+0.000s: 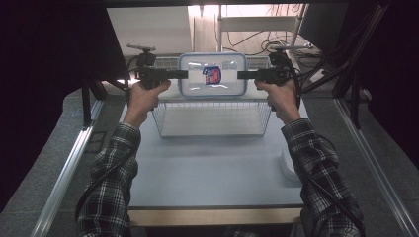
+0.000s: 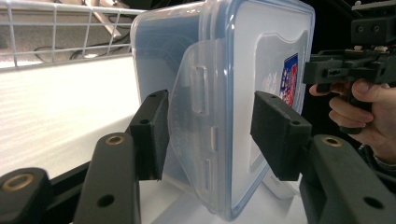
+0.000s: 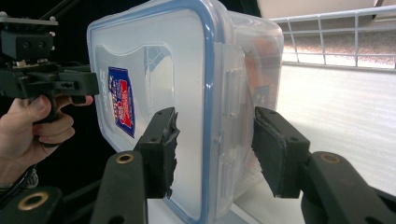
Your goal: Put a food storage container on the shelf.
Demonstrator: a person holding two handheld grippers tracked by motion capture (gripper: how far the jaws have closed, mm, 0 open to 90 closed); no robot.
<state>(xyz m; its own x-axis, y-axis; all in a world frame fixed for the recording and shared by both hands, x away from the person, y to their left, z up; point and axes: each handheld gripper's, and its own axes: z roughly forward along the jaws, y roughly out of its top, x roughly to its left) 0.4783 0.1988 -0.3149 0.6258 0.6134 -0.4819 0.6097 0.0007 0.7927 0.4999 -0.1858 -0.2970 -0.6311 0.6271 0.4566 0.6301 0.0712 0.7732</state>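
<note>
A clear plastic container [image 1: 212, 74] with a blue-rimmed lid and a red and blue label hangs in the air over the far part of a wire basket [image 1: 163, 121], its lid facing the person. My left gripper [image 1: 184, 74] clamps its left end and my right gripper [image 1: 240, 75] its right end. In the left gripper view the container [image 2: 224, 70] sits between the two pads [image 2: 149, 135] at a side clip. In the right gripper view the pads [image 3: 275, 149] press on the lid and body of the container [image 3: 154, 60].
The white wire basket stands on a pale table [image 1: 207, 168], its rim [image 2: 56, 28] rising behind the container. A small white object [image 1: 289, 165] lies at the table's right edge. Metal rails run along both sides, and cables and dark stands crowd the back right.
</note>
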